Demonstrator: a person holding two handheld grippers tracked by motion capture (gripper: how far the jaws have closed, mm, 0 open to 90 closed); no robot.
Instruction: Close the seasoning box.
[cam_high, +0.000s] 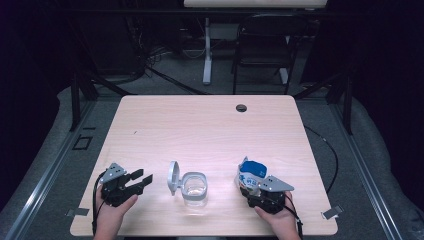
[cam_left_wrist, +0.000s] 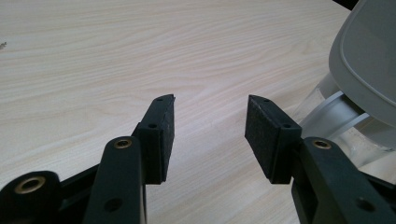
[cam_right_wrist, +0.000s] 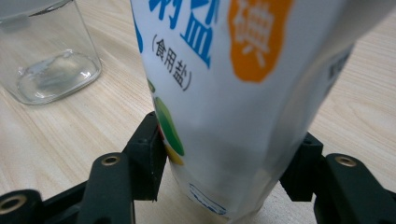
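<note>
- My right gripper (cam_high: 254, 192) is closed on the salt bag (cam_high: 251, 175); in the right gripper view both pads press on the lower part of the bag (cam_right_wrist: 224, 93), one from each side.
- The bag stands upright on the table (cam_high: 200, 125), at my right side near the front edge, with its blue top a little opened.
- I judge the bag to be soft and smooth: the film can bend under the pads, and the salt inside makes it rather heavy at the bottom. A hold low on the body, where it is full, seems safest; higher up the film would only fold.
- My left gripper (cam_high: 140, 179) is wide open and holds nothing; between its pads I see only bare wood in the left gripper view (cam_left_wrist: 210, 135).
- The clear jar (cam_high: 194, 189) stands between my two hands, apart from the bag. Its grey lid (cam_high: 173, 177) is hinged up on the side toward my left gripper.
- The jar looks hard, light and empty, so I think it can slide or tip if it is pushed.
- The upright lid is the thing that stands in the way on the left; from the bag's side the mouth of the jar is free.
</note>
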